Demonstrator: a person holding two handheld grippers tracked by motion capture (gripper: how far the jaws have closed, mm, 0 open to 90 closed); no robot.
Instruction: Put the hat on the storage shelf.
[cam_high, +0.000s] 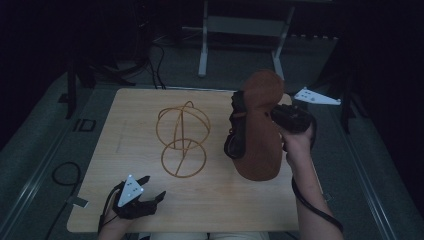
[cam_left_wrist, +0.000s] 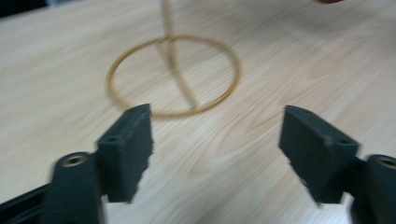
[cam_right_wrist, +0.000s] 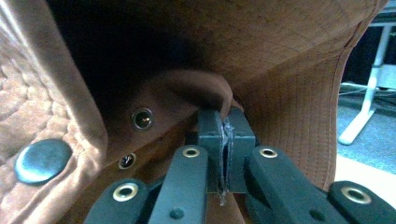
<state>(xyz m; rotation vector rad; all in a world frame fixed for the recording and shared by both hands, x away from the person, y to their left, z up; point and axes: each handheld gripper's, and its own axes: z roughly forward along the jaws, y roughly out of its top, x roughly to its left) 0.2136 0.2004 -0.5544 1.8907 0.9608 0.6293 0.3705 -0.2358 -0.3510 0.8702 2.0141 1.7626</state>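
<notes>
On the wooden table (cam_high: 210, 200) everything's pretty spread out, so going big to small. Biggest thing by far is the brown suede hat (cam_high: 260, 130) — some kind of cap with a long flap and a dark strap down its left side. It's held up over the right part of the table, well apart from the wire piece. From the right gripper view you can see the quilted brown fabric, a dark snap button (cam_right_wrist: 42, 161) and a couple of small metal eyelets on the inside.

Next down is the gold wire stand (cam_high: 182, 137), two rings joined by thin rods, sitting around the middle of the table. Its bottom ring lies flat on the wood.

Then the right gripper (cam_right_wrist: 225, 140), jaws pressed tight together with a fold of the hat's fabric pinched between them — that's what's keeping the hat up.

Smallest is the left gripper (cam_high: 150, 189), down at the near left corner, low over the table. Its jaws stand wide apart with nothing between them, and they point toward the stand's bottom ring, which is near but not touching.
</notes>
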